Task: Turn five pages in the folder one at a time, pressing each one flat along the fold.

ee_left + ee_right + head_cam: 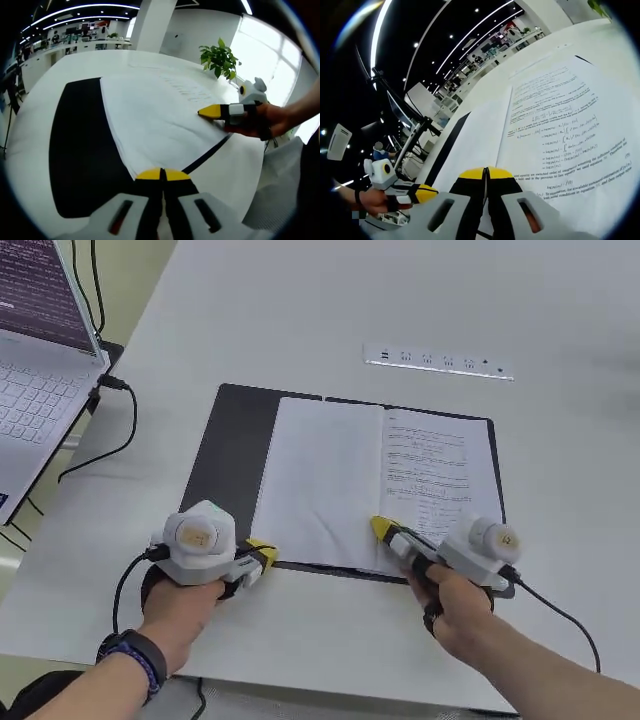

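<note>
The left tongs (262, 558) and right tongs (381, 528) look alike: a rounded white housing topped by a tan disc, and black jaws with yellow tips. A black cable (125, 585) trails from each. Black straps (428, 578) cross the knuckles, and the left wrist wears a dark watchband (140, 655) edged with purple.

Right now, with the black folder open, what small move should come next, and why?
Probably slide the right gripper up the fold: its shut yellow tips sit at the fold's lower end, between the blank white page and the printed page, while the left gripper rests at the blank page's corner.
</note>
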A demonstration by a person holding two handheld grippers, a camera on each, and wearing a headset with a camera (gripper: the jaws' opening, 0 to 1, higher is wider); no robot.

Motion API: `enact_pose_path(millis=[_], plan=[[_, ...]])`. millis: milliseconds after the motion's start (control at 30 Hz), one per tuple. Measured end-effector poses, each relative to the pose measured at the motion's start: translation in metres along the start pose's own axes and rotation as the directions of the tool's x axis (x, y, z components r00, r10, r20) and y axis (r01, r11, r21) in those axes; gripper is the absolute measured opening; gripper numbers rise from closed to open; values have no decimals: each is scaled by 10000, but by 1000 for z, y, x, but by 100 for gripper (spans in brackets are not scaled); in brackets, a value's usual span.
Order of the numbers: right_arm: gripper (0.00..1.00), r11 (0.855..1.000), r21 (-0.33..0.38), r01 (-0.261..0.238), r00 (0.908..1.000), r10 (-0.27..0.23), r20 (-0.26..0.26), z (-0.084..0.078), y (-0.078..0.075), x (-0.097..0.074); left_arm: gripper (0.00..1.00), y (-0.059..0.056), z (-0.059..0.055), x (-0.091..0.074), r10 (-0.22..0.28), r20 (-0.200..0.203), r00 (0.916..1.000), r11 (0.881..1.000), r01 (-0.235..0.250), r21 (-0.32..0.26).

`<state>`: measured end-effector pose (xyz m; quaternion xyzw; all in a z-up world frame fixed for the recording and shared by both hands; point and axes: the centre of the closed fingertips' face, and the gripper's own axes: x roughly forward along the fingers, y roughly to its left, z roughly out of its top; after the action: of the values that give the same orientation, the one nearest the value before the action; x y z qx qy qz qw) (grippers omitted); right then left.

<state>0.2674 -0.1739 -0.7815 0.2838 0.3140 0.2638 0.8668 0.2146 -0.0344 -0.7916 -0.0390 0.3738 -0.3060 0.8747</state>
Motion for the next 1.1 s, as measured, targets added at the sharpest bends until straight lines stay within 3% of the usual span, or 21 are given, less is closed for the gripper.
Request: enact_pose_path(millis=[633,1100], plan=[[0,9997,234,-18,10000,20,-89,-26,11,-23,0,-1,0,-1,-44,-7,10000,10000,44,5],[0,9978,662,-28,9998,41,-199,-35,12,-33,0,-1,0,-2,-42,-36,10000,10000,42,27]])
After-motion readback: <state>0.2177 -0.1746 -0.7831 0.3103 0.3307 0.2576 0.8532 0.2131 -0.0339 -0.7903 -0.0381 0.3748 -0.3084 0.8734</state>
